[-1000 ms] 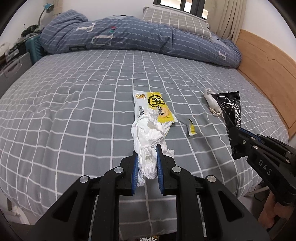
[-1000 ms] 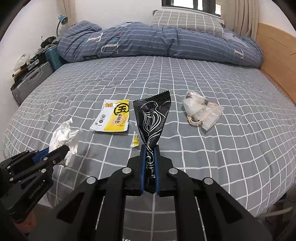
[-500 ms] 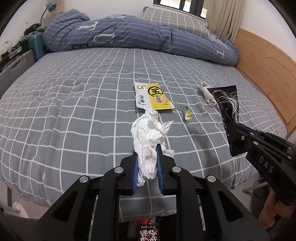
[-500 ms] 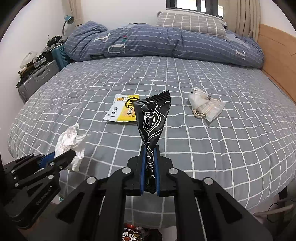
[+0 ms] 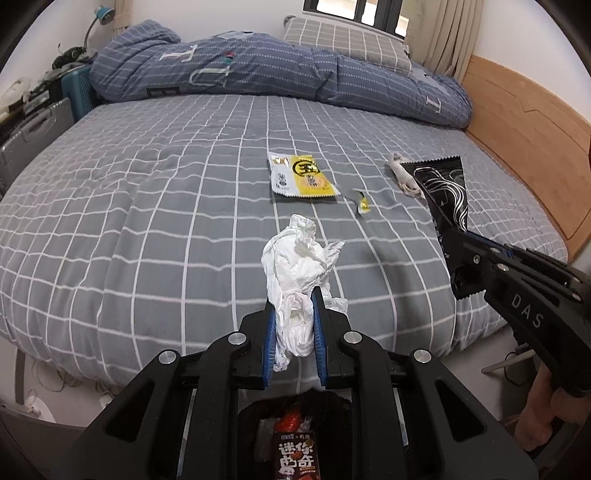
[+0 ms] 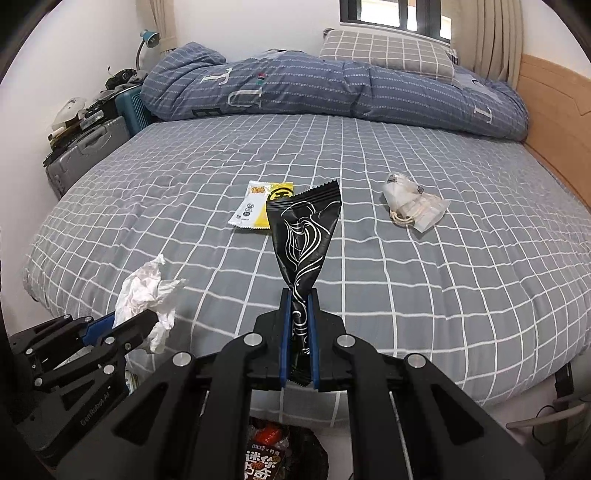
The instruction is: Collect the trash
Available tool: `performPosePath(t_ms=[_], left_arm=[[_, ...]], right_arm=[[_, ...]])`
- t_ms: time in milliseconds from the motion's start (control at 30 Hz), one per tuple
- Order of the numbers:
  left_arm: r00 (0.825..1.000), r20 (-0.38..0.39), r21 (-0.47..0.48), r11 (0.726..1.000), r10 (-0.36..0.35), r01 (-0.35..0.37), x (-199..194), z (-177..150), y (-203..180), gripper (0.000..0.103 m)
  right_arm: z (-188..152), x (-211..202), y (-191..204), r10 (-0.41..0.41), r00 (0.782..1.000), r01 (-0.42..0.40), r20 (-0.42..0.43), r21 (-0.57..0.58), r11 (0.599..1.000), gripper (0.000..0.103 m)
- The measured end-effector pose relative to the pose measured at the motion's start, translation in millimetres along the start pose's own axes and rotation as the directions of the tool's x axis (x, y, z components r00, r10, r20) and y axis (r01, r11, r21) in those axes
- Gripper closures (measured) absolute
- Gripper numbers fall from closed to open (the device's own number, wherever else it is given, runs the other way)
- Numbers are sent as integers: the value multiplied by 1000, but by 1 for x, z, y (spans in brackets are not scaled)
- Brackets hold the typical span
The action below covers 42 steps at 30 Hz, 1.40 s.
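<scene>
Setting: home bedroom. Bed with grey checked sheet, rolled blue quilt and checked pillow at the head, wooden headboard, curtained window, desk lamp beside.

The black wrapper hides the near right corner of the yellow packet in the right wrist view. A trash bag below the bed's near edge is cut off by the bottom edge and screened by the left gripper (its print is too small to read). The clear bag is half hidden behind the wrapper in the left view. The hand at lower right is cropped.
</scene>
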<state>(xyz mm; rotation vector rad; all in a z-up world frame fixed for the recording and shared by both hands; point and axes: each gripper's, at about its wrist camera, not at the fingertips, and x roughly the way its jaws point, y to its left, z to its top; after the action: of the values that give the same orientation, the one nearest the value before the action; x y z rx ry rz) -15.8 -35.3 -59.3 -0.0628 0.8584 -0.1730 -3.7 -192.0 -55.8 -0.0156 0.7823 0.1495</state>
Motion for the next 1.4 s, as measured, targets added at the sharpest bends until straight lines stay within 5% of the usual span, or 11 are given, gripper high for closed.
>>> performPosePath(t_ms=[867,1400], left_arm=[[995,-95,-48,999,9,-14,-38,-84,9,87],[980,-199,-81,996,10,-27,-51,-147,12,87]], right_arm=[[-79,-42,26,31,997,-33,-76,-28,999,95],[-148,-50,38,52,973,-52,-223,4,999,95]])
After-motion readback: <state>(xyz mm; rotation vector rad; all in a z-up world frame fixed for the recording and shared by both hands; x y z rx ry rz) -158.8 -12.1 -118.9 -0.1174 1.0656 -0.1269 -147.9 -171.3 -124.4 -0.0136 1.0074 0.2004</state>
